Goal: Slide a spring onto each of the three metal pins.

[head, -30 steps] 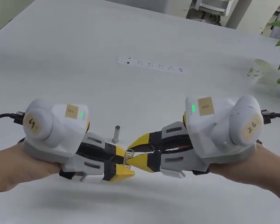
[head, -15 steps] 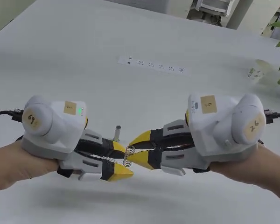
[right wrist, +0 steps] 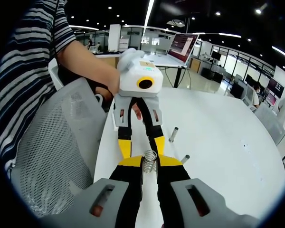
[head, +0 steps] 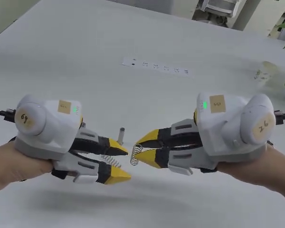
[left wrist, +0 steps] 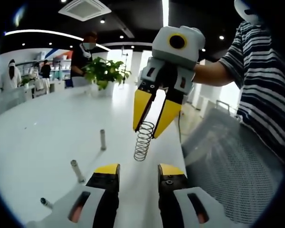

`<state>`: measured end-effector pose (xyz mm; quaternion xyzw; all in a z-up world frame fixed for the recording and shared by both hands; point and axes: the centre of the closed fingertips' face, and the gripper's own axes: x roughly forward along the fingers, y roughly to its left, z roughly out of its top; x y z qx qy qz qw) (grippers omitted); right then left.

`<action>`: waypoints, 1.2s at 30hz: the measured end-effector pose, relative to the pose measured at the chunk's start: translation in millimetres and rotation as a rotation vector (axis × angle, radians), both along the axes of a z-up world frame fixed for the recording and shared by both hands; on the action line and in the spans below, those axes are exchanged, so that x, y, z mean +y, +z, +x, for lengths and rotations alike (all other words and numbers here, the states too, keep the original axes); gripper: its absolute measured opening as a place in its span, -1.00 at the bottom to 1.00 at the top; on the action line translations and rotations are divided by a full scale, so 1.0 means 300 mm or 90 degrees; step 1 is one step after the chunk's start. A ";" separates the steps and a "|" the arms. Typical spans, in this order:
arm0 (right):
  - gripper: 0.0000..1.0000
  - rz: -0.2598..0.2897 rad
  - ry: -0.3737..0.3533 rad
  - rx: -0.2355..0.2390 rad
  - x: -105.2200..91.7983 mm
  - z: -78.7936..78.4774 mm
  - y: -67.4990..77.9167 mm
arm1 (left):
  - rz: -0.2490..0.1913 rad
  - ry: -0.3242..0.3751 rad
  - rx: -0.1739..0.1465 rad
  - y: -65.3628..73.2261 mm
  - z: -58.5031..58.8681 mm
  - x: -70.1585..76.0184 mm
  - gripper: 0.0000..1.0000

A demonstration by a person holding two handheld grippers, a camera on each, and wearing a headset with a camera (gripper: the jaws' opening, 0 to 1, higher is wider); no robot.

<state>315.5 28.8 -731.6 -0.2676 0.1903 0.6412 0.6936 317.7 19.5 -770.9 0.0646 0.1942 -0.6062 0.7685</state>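
Wire spring pinched by one end in the clamped right gripper, most of the coil sticking out free, probably to slip over a pin standing nearby on the table; left gripper spread apart, empty, facing it.

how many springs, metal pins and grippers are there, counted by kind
spring: 1
metal pins: 3
grippers: 2, the left gripper and the right gripper
total: 6
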 end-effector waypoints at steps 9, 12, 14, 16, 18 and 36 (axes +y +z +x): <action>-0.85 0.006 -0.006 -0.007 0.000 0.013 0.006 | 0.001 0.023 0.004 0.000 0.007 0.046 -0.34; -0.85 0.005 -0.010 -0.010 -0.005 0.020 0.006 | 0.001 0.032 0.011 -0.004 0.006 0.071 -0.29; -0.85 0.004 -0.012 -0.011 -0.008 0.024 0.006 | 0.004 0.037 0.009 -0.008 0.004 0.085 -0.24; -0.85 0.003 -0.014 -0.014 -0.011 0.027 0.006 | 0.003 0.045 0.014 -0.011 0.004 0.102 -0.20; -0.85 0.002 -0.016 -0.017 -0.015 0.031 0.006 | 0.002 0.053 0.019 -0.013 0.005 0.120 -0.16; -0.85 0.001 -0.053 -0.030 -0.056 0.071 -0.001 | -0.008 0.173 0.010 -0.004 0.058 0.300 0.47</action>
